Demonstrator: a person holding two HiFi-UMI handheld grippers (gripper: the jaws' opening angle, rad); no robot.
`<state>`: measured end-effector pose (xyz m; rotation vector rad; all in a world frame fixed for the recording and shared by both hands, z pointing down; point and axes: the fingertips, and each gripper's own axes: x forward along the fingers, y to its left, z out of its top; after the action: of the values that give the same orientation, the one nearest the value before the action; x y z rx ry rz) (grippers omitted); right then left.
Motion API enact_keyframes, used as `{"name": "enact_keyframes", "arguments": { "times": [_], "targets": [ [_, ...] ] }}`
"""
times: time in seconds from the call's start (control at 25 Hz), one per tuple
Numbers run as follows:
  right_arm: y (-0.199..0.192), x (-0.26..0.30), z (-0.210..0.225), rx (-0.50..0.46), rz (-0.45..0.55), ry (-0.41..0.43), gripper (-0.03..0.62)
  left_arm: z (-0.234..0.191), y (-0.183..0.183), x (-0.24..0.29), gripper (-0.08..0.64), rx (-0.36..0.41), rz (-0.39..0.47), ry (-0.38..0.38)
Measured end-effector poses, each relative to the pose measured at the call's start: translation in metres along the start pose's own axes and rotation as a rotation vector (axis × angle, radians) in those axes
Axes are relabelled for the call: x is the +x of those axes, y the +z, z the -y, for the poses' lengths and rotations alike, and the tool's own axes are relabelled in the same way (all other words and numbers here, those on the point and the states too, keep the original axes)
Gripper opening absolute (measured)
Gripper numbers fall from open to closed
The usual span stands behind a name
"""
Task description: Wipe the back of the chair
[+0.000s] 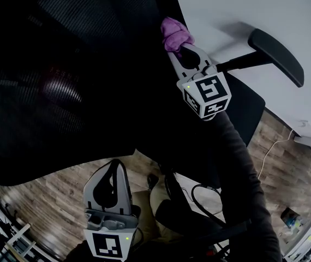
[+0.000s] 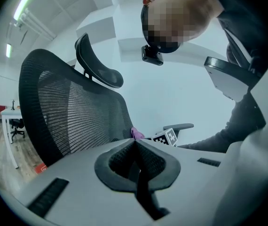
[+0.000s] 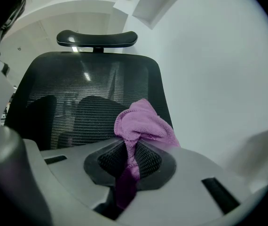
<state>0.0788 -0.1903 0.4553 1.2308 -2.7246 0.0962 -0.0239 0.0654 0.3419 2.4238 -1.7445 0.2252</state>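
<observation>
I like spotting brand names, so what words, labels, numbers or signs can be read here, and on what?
No text can be read.
Right cube, on the right claw: black-and-white squares, no letters.
Left cube, on the left claw: the same.
Purple cloth in the right claw: no label shows.
Red patch by the floor: marks too blurred.

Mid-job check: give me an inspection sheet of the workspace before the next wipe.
Surface: black mesh chair back, upright, headrest on top.
Job's things: purple cloth, bunched, near the back's side edge; contact unclear.
Clutter: small items on the floor, too small to tell.
Grippers: right gripper shut on the purple cloth; left gripper shut, empty, held low.
Cables: white cable on the wood floor; black cables nearer the person.
Surroundings: white wall, armrest.
</observation>
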Motion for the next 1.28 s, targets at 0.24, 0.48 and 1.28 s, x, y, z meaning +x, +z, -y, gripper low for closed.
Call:
{"name": "enact_keyframes", "arguments": {
  "times": [0.24, 0.48, 1.28],
  "targets": [
    [-0.001, 0.003, 0.010, 0.000, -0.006, -0.008, 0.044, 0.003, 0.005, 0.005, 0.009, 0.003, 0.001, -0.004],
    [-0.001, 0.007, 0.023, 0.011, 0.001, -0.034, 0.044, 0.003, 0.006, 0.009, 0.009, 0.010, -0.011, -0.011],
    [-0.006, 0.013, 0.067, -0.005, -0.007, -0.109, 0.044, -0.001, 0.000, 0.018, 0.009, 0.013, -0.017, -0.010]
  ]
}}
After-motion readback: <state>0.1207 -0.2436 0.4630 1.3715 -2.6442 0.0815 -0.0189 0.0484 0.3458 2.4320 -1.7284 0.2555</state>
